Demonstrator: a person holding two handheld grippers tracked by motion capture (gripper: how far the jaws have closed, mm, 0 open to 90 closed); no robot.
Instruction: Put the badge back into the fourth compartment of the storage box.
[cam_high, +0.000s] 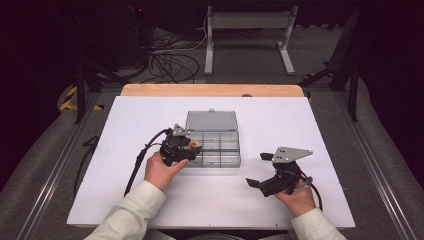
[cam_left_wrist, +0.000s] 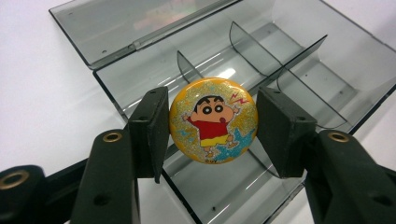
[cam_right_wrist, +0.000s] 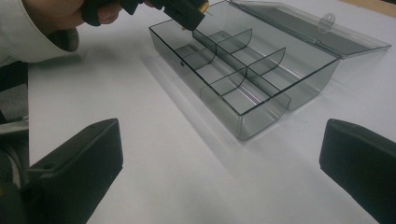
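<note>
Left hand-held gripper: held over the left end of the box, jaws pointing toward it. In the left gripper view the left hand-held gripper carries a round badge between its two pads, gripped at its left and right edges, jaws roughly half closed. Badge face is toward the camera: yellow glitter ground, cartoon child in a red shirt and yellow shorts, blue stars near the bottom. From the high view the badge is a small orange-yellow disc at the gripper tips, above the box's left side. It is clear of the box floor, hanging over the compartments at that end; exact compartment not resolvable.

Box: smoky clear plastic, rectangular, near the middle of the white tabletop. Lid is open and lies back flat on the far side. Inside, dividers split it into compartments in two rows; those in view hold nothing. The right gripper view shows the box from its short end, with the left gripper's tips poised over the far corner.

Right hand-held gripper: well right of the box, near the front of the tabletop, held low, jaws spread wide and pointing left. Nothing between the pads in the right gripper view, bare white surface there.
</note>
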